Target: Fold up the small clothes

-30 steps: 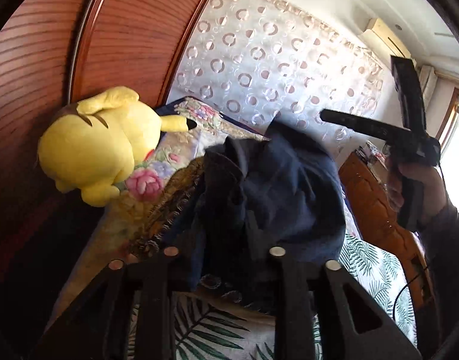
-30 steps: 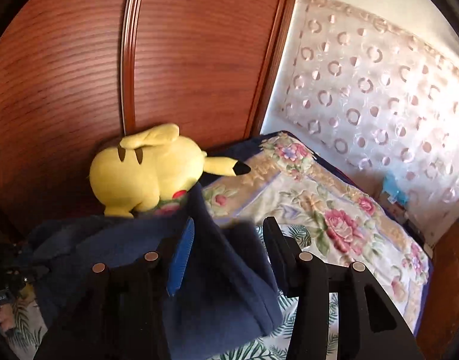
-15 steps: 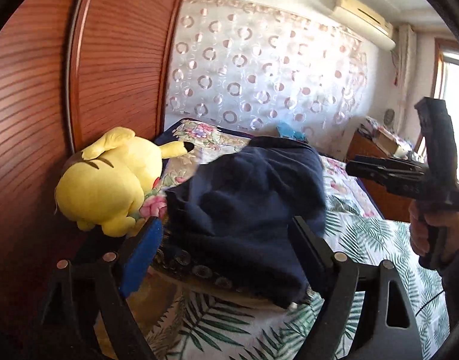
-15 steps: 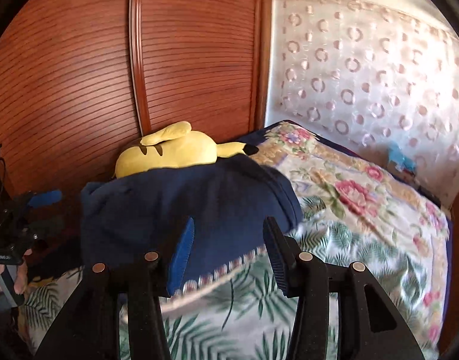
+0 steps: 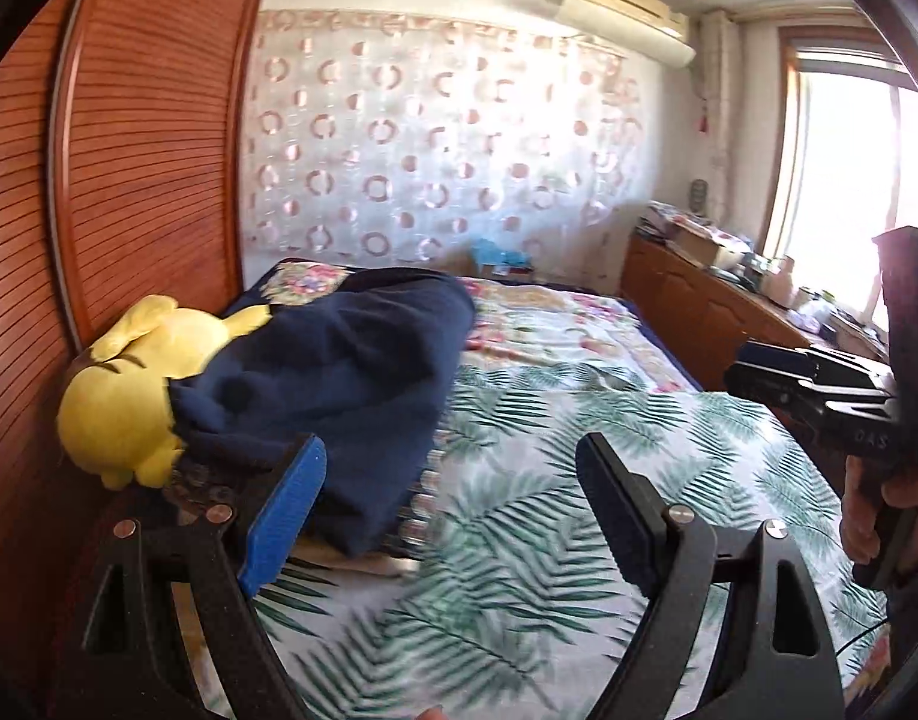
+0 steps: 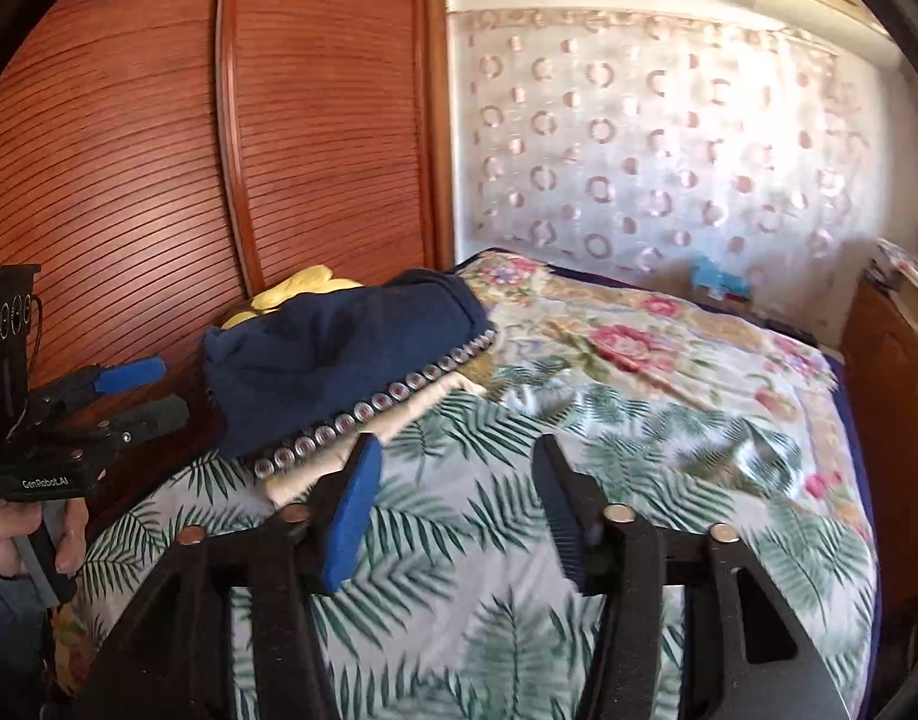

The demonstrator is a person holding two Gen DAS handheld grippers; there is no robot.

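On my far left stands the slatted wooden wardrobe (image 5: 129, 180), with the yellow plush toy (image 5: 117, 402) lying against its foot. The folded navy garment (image 5: 339, 372) rests on a stack at the left edge of the bed (image 5: 579, 450), partly draped over the plush and lying on a bead-trimmed cloth (image 6: 375, 405). My left tool (image 5: 453, 492) hangs just in front of the garment with its jaws spread wide, nothing between them. My right tool (image 6: 459, 504) is likewise spread and empty, above the leaf-print bedspread, near the stack but clear of it. Farther right I see a wooden cabinet (image 5: 699, 312) under the bright window (image 5: 849, 180).
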